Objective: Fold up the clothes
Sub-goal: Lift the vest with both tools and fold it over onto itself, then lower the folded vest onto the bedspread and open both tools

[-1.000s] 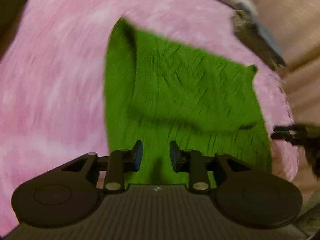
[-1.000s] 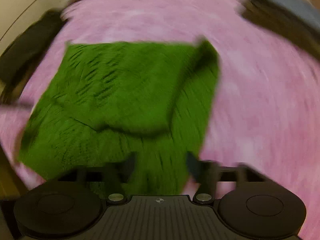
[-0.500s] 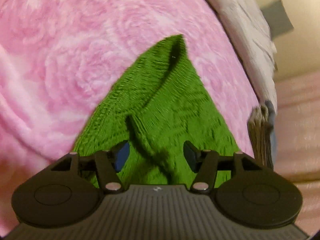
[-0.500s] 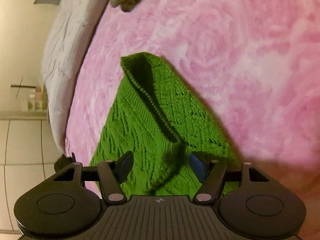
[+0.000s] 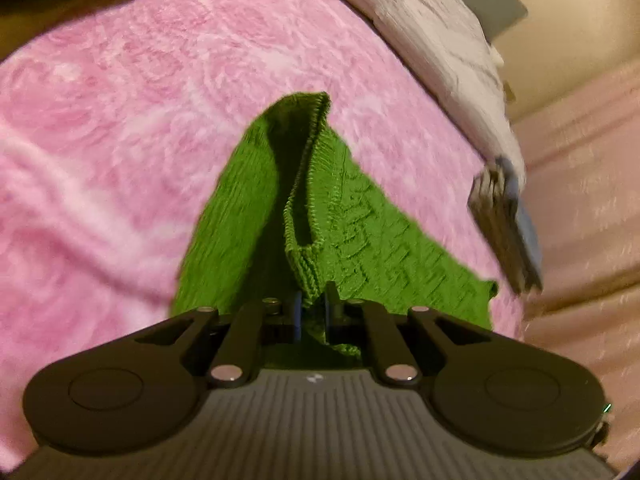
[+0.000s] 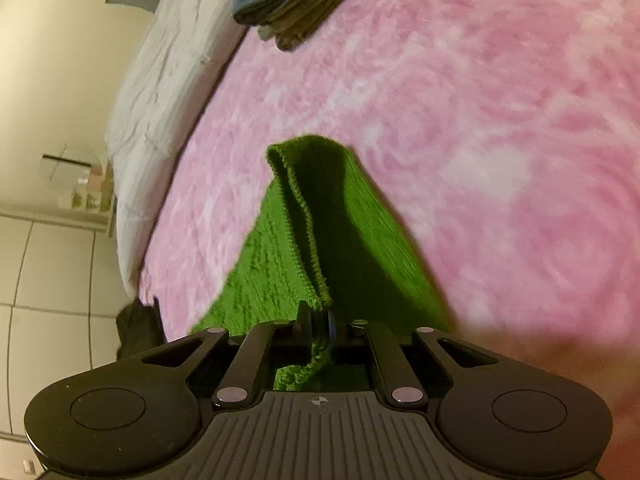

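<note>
A green knitted garment (image 5: 360,232) lies partly folded on a pink fluffy blanket (image 5: 120,140). My left gripper (image 5: 312,308) is shut on the garment's ribbed edge and lifts it into a ridge. In the right wrist view the same green garment (image 6: 272,272) rises off the pink blanket (image 6: 500,140). My right gripper (image 6: 318,318) is shut on another part of its ribbed edge, and a bit of knit hangs down between the fingers.
A stack of folded dark and blue clothes (image 6: 296,4) sits at the far edge of the bed and shows in the left wrist view (image 5: 508,224) too. A white duvet (image 6: 160,88) lies along the bed's side. A tiled floor (image 6: 48,288) is beyond.
Both grippers were open over the garment half a second ago. Now both have closed on its ribbed edge and raised it into a ridge.
</note>
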Tool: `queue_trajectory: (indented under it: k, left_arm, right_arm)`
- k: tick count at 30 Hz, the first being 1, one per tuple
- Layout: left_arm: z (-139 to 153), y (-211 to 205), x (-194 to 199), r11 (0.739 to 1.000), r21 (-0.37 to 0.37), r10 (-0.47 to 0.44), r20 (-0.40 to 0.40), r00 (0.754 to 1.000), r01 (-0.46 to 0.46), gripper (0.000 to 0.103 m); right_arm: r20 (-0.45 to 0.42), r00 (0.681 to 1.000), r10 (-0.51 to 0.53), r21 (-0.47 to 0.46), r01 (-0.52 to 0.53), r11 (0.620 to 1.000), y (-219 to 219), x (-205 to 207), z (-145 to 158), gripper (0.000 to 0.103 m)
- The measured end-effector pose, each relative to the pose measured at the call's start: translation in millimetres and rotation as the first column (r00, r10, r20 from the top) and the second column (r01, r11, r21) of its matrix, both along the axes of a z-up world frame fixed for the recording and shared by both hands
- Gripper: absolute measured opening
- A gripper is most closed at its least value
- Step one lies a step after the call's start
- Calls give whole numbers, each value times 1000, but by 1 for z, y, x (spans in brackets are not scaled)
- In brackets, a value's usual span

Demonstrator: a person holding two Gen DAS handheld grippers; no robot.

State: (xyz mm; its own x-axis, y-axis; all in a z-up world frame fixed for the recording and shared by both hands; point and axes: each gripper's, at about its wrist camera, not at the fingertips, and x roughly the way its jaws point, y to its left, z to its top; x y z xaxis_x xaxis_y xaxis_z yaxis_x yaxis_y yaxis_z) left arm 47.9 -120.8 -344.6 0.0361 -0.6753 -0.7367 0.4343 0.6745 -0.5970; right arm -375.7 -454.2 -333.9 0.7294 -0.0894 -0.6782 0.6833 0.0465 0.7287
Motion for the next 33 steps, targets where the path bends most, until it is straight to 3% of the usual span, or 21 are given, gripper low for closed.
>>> queue_trajectory:
  k: [5,12,16,21,26,33]
  left_arm:
    - [-22,22,-15,998,11,-64,25,998,63,7]
    - [-39,30,-18,987,-65,-141,126,982,150,7]
    - [-35,33,-32,974,-85,-181,262,948,210,7]
    - [-27,53,-45,955,-177,-162,355,921,236,7]
    - [-22,67,-57,959,-194,-126,359,925,206,7]
    - [-41,75,-54,969,-203,-75,296,952,139,7]
  right_arm:
    - [-51,998,21,20,-20,1000,24,-11,-32,5]
    - [81,997,-7,-93,15,996,35,-27,-53,5]
    - [180,984,-4,-143,31,989,42,-39,-61,5]
    - [245,969,-22,-207,75,975,57,-52,-57,5]
    - [214,976,-40,-254,95,962,79,-59,-30,5]
    - [168,985,-41,-283,88,955,96,-62,-35,5]
